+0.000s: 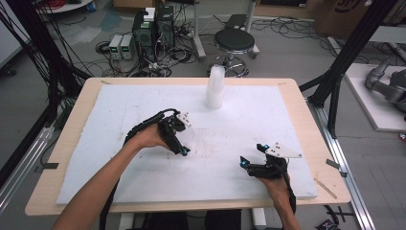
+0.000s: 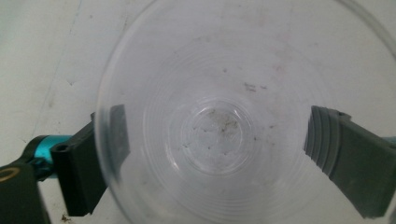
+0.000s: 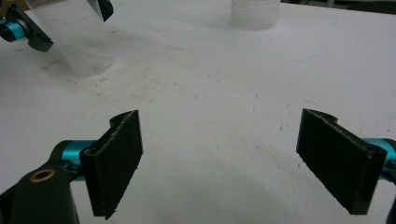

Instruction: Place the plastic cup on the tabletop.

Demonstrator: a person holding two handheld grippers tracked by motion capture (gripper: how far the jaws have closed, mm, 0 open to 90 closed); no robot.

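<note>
Near the middle of the white foam mat that is covering the wooden table, the left gripper is standing over a single clear plastic cup, its camera looking straight down the cup's mouth to the ribbed bottom. Its two jaws are spread to either side of the cup wall; they seem to be at the rim or just outside it, but whether they are pressing on it or only bracketing it I cannot tell. From the right gripper view the same cup is sitting on the mat, leaning a little, with the left gripper's jaws beside its upper part. At the far edge of the mat a stack of clear cups is standing upright, well apart from both hands. My reading is that one cup is already separate from the stack and is being set down or released on the mat, so this placing looks nearly done, while the tall stack suggests that many cups are waiting. The right gripper is resting low over bare mat near the person's side, its jaws wide apart and gripping nothing. No brand, label or legible writing is showing on the cups, the mat or the grippers.
</note>
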